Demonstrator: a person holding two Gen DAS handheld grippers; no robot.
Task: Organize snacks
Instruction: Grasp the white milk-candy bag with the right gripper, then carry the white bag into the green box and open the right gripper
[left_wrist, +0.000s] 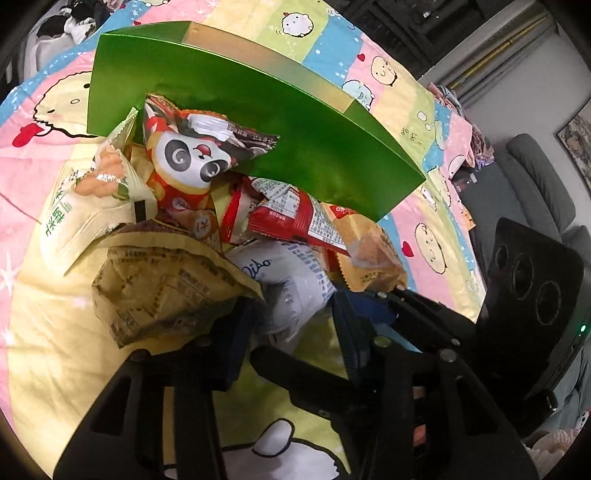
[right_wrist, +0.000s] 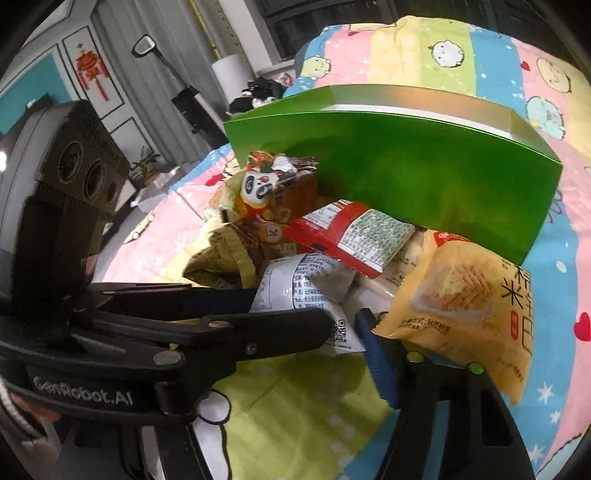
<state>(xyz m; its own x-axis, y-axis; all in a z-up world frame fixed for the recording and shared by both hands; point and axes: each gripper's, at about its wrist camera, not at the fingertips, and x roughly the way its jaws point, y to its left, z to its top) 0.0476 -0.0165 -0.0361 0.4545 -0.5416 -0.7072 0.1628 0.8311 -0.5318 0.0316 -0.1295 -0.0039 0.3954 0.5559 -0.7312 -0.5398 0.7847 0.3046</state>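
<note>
Several snack packets lie heaped on a cartoon bedspread in front of a green box (left_wrist: 258, 122) (right_wrist: 424, 177). My left gripper (left_wrist: 291, 306) has its blue pads against both sides of a white packet (left_wrist: 288, 280) at the near edge of the heap. My right gripper (right_wrist: 306, 317) comes in beside it, and the same white packet (right_wrist: 295, 284) sits between its fingers, not clearly pressed. A yellow rice-cracker packet (right_wrist: 461, 295) rests over the right fingertip (right_wrist: 373, 343). The heap also holds a panda packet (left_wrist: 188, 155), a red packet (left_wrist: 295, 218) and a tan packet (left_wrist: 159, 291).
A cream packet with green print (left_wrist: 81, 206) lies at the heap's left. The bedspread (left_wrist: 55, 332) spreads all round. The right gripper's black body (left_wrist: 535, 288) crowds the left view's right side. A grey sofa (left_wrist: 546, 192) and a wall cabinet (right_wrist: 92, 81) stand beyond the bed.
</note>
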